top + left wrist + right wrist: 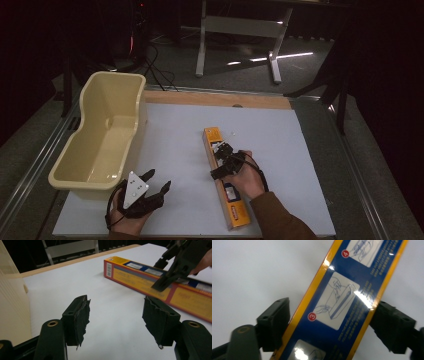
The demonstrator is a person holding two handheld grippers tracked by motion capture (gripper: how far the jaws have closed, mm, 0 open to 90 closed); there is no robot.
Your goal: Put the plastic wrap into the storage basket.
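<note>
Overhead and tool cameras sharing box (225, 175)

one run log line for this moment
left tool: open, idle on table | right tool: jaws astride long orange box, grip unclear | tub: left of sheet

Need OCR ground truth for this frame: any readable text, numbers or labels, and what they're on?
"3" in a red circle, on the box, beside a drawing of hands and a box.
"4" in a red circle, on the same face, by the next drawing.
Small print beside the drawings: too blurred to read.
Barcode on the box end: digits too small to read.
Print on the box's orange side: blurred, unreadable.
</note>
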